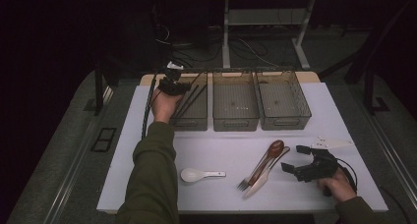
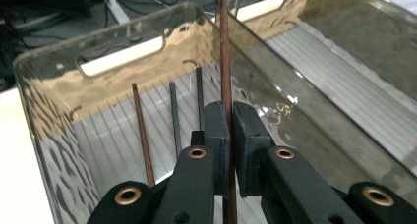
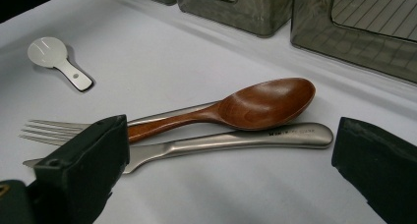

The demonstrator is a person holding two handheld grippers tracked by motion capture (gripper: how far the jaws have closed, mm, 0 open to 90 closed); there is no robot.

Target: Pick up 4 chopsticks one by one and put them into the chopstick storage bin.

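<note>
High view: three smoky plastic bins in row at far side of white table (image 1: 147, 184). Left bin (image 2: 59, 62) already contains three sticks. White spoon (image 1: 199, 174), wooden spoon (image 3: 246, 108), fork (image 3: 49, 130), knife (image 3: 236, 140) lie near me. My left tongs (image 2: 231, 130) are closed on brown chopstick (image 2: 225, 47), upright over left bin. My right tongs (image 3: 226, 165) stand open just before wooden spoon, holding nothing.
</note>
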